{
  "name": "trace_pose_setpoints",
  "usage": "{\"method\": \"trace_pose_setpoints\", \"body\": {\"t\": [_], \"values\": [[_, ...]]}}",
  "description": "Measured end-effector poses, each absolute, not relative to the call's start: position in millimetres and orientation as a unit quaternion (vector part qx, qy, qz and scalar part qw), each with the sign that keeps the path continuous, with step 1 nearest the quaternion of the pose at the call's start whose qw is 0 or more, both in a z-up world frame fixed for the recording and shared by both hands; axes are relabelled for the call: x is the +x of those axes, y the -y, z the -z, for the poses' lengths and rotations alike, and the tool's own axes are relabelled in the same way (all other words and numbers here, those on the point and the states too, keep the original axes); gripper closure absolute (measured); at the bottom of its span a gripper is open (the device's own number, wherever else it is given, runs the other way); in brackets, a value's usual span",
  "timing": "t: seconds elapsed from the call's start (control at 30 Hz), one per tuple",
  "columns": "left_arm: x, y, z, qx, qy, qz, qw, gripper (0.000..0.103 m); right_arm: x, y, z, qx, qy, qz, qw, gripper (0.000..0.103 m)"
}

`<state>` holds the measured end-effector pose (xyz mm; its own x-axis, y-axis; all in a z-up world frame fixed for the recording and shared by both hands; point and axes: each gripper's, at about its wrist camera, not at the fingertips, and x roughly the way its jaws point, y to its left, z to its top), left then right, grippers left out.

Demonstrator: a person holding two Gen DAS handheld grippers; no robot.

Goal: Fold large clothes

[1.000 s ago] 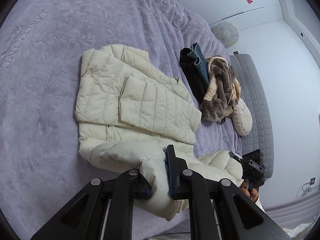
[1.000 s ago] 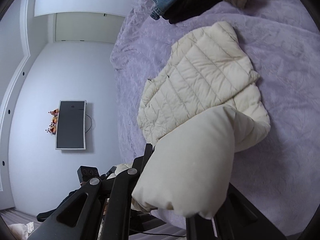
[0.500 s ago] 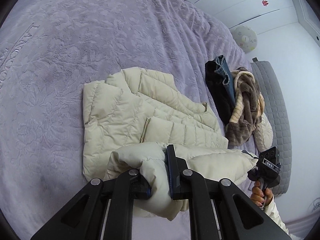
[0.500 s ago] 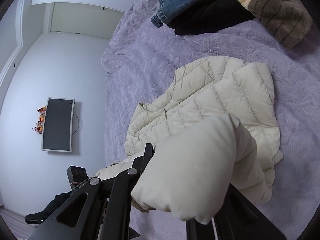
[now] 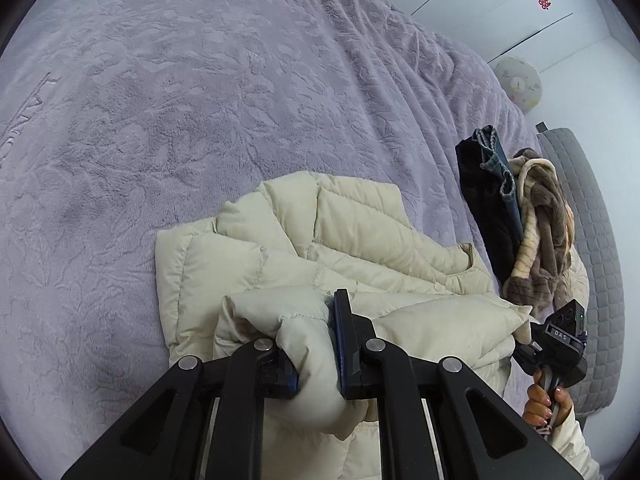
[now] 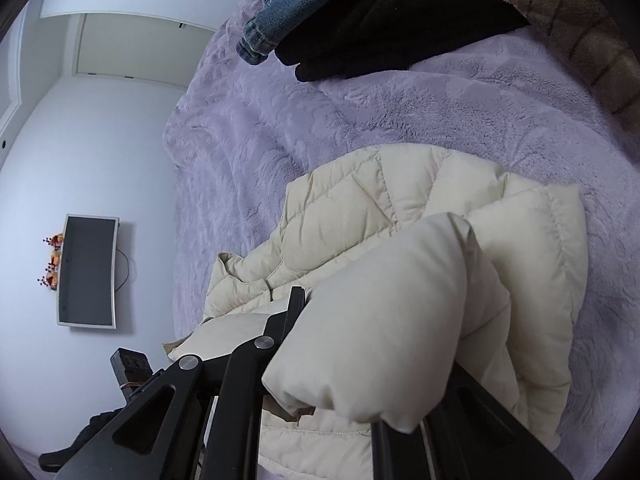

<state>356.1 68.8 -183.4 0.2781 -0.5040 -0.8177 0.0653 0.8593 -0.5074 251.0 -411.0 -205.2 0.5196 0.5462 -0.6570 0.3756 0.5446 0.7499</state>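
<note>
Beyond jacket [image 5: 360, 240], heaped clothes [image 5: 520, 216].

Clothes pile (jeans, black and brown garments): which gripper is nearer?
Right. The right gripper, clamped on the cream puffer jacket, is at the jacket end beside the clothes pile; the left gripper grips the far end.

Left wrist camera is looking down its tongs [image 5: 316, 354] across the lavender bed [image 5: 200, 100], very close to the cream jacket [image 5: 320, 240]. Right wrist camera is facing the opposite way along its tongs [image 6: 360, 360], equally close. Both are sharing the jacket, bed and clothes pile [image 6: 380, 20].
</note>
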Motion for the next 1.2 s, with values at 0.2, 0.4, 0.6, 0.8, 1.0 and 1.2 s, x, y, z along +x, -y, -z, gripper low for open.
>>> {"method": "trace_pose_setpoints", "body": {"t": [0.2, 0.4, 0.6, 0.8, 1.0, 1.2], "values": [[351.6, -58.6, 161.6, -0.132, -0.547, 0.171, 0.809, 0.086, 259.8, 408.8, 196.2, 0.454, -0.486, -0.052, 0.745, 0.088], [339.5, -59.6, 136.4, -0.085, -0.503, 0.139, 0.849, 0.000, 261.8, 411.1, 173.6, 0.430, -0.475, -0.057, 0.766, 0.030], [330.5, -63.1, 116.0, -0.058, -0.476, 0.119, 0.869, 0.000, 249.0, 414.5, 147.8, 0.375, -0.475, -0.038, 0.795, 0.030], [338.7, -23.6, 123.5, -0.021, -0.474, 0.144, 0.868, 0.001, 259.1, 407.1, 147.3, 0.298, -0.497, 0.001, 0.815, 0.089], [373.0, 7.2, 160.9, -0.010, -0.481, 0.108, 0.870, 0.000, 279.8, 400.0, 170.2, 0.250, -0.510, 0.014, 0.823, 0.089], [391.9, -11.4, 213.6, -0.043, -0.522, 0.069, 0.849, 0.000, 288.0, 410.1, 208.3, 0.263, -0.525, 0.022, 0.809, 0.094]]}}
